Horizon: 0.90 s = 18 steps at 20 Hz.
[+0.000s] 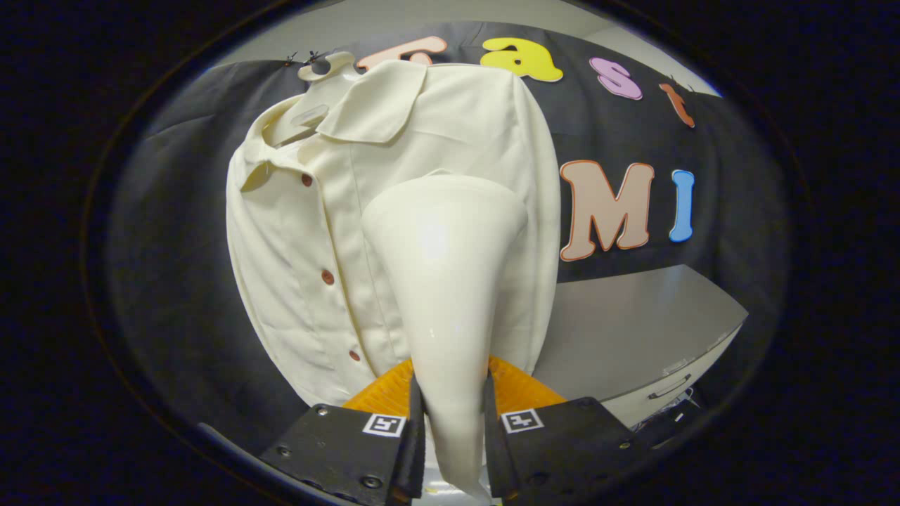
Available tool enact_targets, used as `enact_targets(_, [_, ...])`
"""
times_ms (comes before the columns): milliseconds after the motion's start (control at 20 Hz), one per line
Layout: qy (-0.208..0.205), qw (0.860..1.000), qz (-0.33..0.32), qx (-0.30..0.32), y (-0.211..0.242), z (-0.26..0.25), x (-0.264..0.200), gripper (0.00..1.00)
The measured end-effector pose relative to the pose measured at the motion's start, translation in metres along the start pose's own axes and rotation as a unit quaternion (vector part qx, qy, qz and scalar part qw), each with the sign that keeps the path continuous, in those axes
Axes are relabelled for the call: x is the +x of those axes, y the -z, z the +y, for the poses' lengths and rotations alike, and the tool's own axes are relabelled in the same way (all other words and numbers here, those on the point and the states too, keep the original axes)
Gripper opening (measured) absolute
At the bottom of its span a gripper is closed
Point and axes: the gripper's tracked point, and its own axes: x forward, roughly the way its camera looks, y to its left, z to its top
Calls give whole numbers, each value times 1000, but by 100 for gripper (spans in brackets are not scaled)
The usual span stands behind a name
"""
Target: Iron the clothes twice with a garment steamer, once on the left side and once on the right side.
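A cream button-up shirt (337,232) hangs on a hanger (323,69) in front of the black cloth wall, its dark red buttons running down its front. My gripper (450,400) is shut on the narrow handle of a cream garment steamer (443,260), one finger pressing on each side. The steamer widens upward to a broad head that rests against or just before the shirt's right half, below the collar. The head hides part of the shirt behind it.
A grey table (633,330) with a drawer front and handle (668,386) stands to the right of the shirt, beyond the fingers. The black cloth wall (176,281) fills the background to the left and right.
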Motion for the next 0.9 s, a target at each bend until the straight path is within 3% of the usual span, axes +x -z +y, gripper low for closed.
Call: enact_targets(900, [26,996,86,-17,105,-11,36,36])
